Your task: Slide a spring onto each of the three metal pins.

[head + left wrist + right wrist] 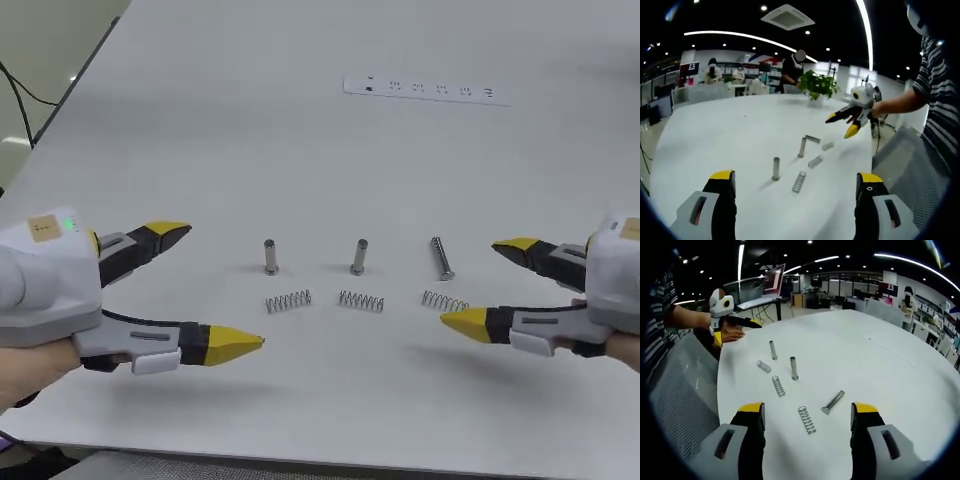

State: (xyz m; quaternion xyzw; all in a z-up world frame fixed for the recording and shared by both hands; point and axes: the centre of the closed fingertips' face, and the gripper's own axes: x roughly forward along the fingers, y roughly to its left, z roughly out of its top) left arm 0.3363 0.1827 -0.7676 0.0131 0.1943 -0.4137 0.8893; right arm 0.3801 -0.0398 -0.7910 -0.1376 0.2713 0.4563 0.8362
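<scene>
Three pins in a row mid-table (300,150): left pin (270,256) and middle pin (359,256) upright, right pin (441,258) lying on its side. Left spring (288,301), middle spring (361,301) and right spring (444,301) lie flat just before them. Left tongs (225,286) and right tongs (469,282) flank the row, both spread wide, holding nothing. Power strip (427,90) lies well beyond.

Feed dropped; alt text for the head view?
On a white table, the left pin and middle pin stand upright, the right pin lies flat, and three springs lie loose in front. The left hand-held gripper and right hand-held gripper hover open at either side.
</scene>
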